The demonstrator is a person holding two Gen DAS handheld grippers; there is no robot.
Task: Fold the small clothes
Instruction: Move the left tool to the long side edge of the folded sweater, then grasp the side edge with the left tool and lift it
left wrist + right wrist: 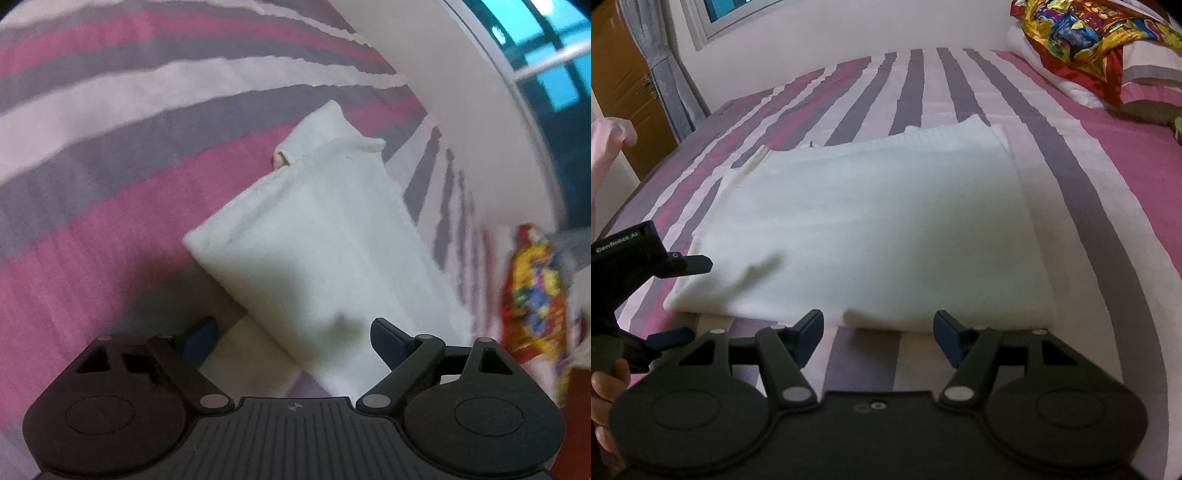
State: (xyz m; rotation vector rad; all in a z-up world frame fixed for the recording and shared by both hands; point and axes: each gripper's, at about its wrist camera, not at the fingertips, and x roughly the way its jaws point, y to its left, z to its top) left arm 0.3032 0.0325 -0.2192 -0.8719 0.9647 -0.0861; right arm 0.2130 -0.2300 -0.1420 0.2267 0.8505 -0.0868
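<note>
The folded garment (871,229) lies flat on the bed (1089,206). The right gripper (879,332) is at its near edge, the left gripper (683,299) beside its left corner; pillows (1108,62) sit far right.

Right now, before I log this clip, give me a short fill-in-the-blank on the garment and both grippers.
1. The folded garment is ___ in colour.
2. It lies on a ___ bedsheet.
3. The right gripper holds ___.
4. The left gripper has its jaws ___.

Missing words: white; striped; nothing; open
</note>
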